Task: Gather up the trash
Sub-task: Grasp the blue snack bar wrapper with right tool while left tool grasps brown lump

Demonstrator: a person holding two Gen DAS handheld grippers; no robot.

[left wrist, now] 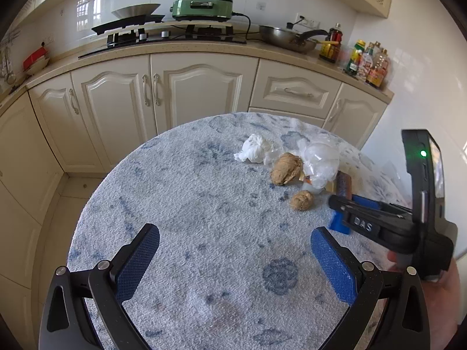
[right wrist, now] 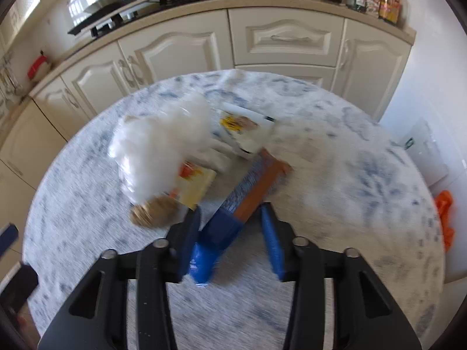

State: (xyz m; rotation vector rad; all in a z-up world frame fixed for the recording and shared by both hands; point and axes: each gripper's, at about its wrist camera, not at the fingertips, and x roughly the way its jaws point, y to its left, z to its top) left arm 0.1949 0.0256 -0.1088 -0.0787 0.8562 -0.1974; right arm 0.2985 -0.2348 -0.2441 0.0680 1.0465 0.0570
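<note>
A long blue and brown snack wrapper [right wrist: 230,215] lies on the round table [left wrist: 189,204] between the fingers of my right gripper [right wrist: 230,227]. The left pad touches it; a narrow gap shows at the right pad. Beside it lie a brown paper ball [right wrist: 154,213], a yellow wrapper [right wrist: 198,183], crumpled clear plastic [right wrist: 154,151] and a white packet [right wrist: 245,128]. In the left wrist view I see a white tissue [left wrist: 254,151], two brown paper balls [left wrist: 286,169] and the right gripper [left wrist: 335,204] at the right. My left gripper [left wrist: 233,250] hangs open over bare cloth.
Cream kitchen cabinets [left wrist: 189,87] and a counter with a stove [left wrist: 175,35], a pan [left wrist: 286,39] and bottles [left wrist: 367,64] stand behind the table. An orange thing [right wrist: 445,218] and a clear plastic bag [right wrist: 423,145] lie past the table's right edge.
</note>
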